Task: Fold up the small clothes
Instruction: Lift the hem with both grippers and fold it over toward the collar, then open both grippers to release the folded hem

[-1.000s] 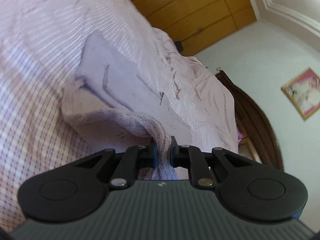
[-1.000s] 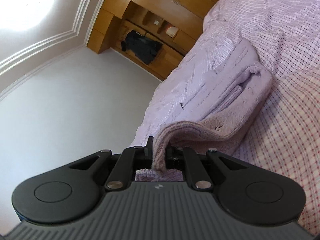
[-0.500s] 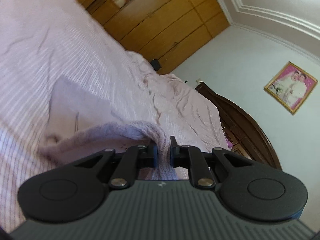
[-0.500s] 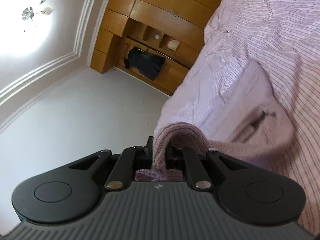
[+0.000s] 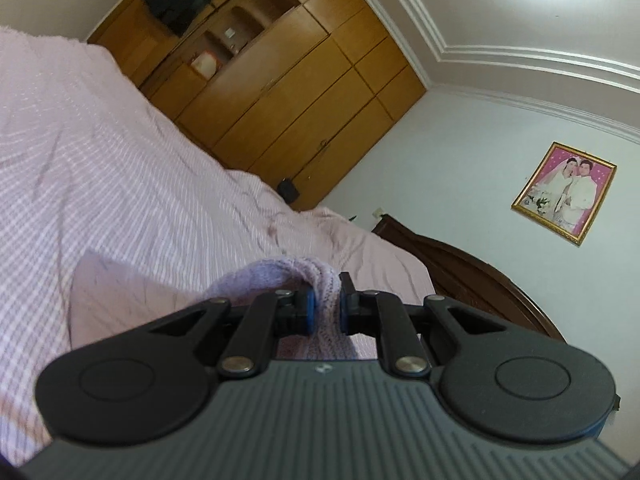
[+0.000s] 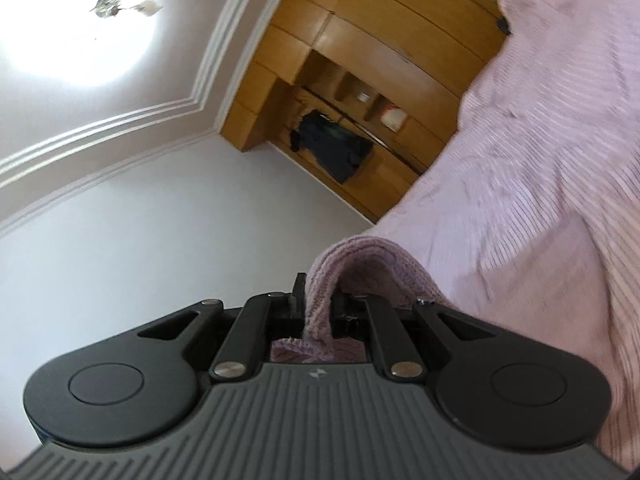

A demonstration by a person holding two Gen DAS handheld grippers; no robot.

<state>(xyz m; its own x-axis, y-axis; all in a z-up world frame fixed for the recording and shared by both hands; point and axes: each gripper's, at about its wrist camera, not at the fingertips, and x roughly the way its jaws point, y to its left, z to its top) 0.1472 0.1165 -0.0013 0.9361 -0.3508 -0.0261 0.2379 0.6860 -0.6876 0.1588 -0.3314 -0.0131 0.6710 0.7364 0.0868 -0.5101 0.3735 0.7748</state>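
A small lilac knitted garment (image 5: pixel 276 276) lies on a pink checked bed (image 5: pixel 120 168). My left gripper (image 5: pixel 325 304) is shut on one edge of the garment and holds it lifted; the flat part of the garment (image 5: pixel 120 292) shows below left. My right gripper (image 6: pixel 318 300) is shut on another edge of the same garment (image 6: pixel 360 260), which loops up over its fingers. Most of the garment is hidden behind both gripper bodies.
The bed's covers (image 6: pixel 540 140) fill one side of each view. A wooden wardrobe (image 5: pixel 288 92) stands beyond the bed, with a dark coat (image 6: pixel 332 152) hanging in it. A dark wooden headboard (image 5: pixel 480 276) and a framed picture (image 5: pixel 564 192) are at the right wall.
Both grippers have tilted upward and moved forward with the garment's edges held, so the flat part of the garment has dropped mostly out of view and more wall and ceiling show.
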